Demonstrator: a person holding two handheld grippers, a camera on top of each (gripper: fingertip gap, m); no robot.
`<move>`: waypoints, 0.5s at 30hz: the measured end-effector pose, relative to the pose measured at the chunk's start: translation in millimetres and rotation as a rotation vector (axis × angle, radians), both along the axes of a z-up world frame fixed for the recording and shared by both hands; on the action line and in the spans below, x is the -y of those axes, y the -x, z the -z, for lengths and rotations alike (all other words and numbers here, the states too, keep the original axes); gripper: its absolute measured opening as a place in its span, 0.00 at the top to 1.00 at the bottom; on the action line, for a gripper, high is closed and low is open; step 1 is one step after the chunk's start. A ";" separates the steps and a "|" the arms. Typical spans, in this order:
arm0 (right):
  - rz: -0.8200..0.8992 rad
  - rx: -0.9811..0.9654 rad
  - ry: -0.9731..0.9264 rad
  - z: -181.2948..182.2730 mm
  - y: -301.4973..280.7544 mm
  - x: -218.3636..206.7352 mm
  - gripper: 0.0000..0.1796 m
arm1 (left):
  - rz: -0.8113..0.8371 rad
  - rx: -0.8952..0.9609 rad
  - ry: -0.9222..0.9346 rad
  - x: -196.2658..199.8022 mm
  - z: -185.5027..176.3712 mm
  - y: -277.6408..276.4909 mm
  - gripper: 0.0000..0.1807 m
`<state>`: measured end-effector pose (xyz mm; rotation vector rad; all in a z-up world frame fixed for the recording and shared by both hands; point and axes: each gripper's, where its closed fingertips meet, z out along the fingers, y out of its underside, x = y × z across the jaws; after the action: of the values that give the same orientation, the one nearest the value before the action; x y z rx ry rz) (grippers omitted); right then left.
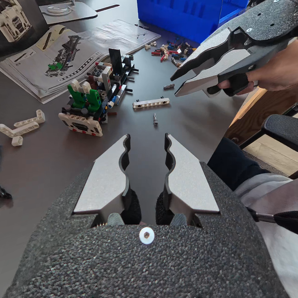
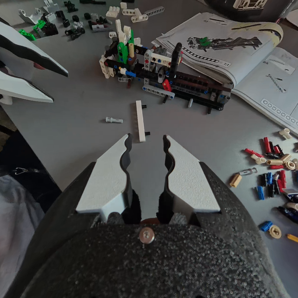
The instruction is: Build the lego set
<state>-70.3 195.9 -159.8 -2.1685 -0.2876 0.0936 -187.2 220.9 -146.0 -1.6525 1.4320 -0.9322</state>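
A partly built Lego model [image 1: 96,96] of black, white and green parts stands on the dark table; it also shows in the right wrist view [image 2: 153,67]. A white beam [image 1: 151,103] with two black pins lies loose to its right, just beyond my right gripper's tips [image 2: 140,121]. A grey pin [image 1: 155,119] lies near it [image 2: 114,120]. Another grey pin [image 1: 169,86] lies by my right gripper's tips. My left gripper [image 1: 147,137] is open and empty above bare table. My right gripper [image 2: 147,137] is open and empty; it also shows in the left wrist view [image 1: 173,87].
An open instruction booklet [image 1: 64,56] lies behind the model. A pile of small pins [image 2: 274,169] lies to the right, a blue bin [image 1: 185,16] behind it. White angled beams [image 1: 24,125] lie left. Several loose parts [image 2: 64,21] lie far off. The left gripper [image 2: 60,87] shows at the left. My right gripper's tips are some 5 cm from the grey pin [image 1: 155,119]. Seen from the right wrist view [image 2: 115,121] as well.
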 end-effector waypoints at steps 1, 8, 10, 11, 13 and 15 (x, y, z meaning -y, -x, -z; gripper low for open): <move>-0.011 0.006 -0.002 0.9 -0.8 -4.8 0.79 | 0.006 -0.002 -0.024 -2.6 -2.1 -0.5 0.78; -0.003 -0.013 -0.018 3.7 -12.6 -12.3 0.81 | 0.036 0.015 -0.034 -18.3 -14.3 0.2 0.79; 0.008 -0.014 -0.031 2.3 -14.1 -11.1 0.81 | 0.054 0.007 -0.033 -18.8 -14.1 -1.8 0.79; 0.014 -0.017 -0.050 -0.6 -15.1 -10.5 0.81 | 0.065 0.006 -0.034 -18.7 -13.7 -3.3 0.80; 0.041 -0.012 -0.063 -2.4 -22.1 -7.1 0.81 | 0.080 0.002 -0.031 -20.3 -11.8 -6.9 0.81; 0.075 0.010 -0.058 -1.0 -34.3 -1.6 0.81 | 0.087 -0.007 -0.029 -24.0 -9.4 -10.2 0.81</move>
<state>-36.1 197.5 -158.9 -2.1202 -0.2121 0.0314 -177.1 244.9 -136.6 -1.5847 1.5251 -0.9499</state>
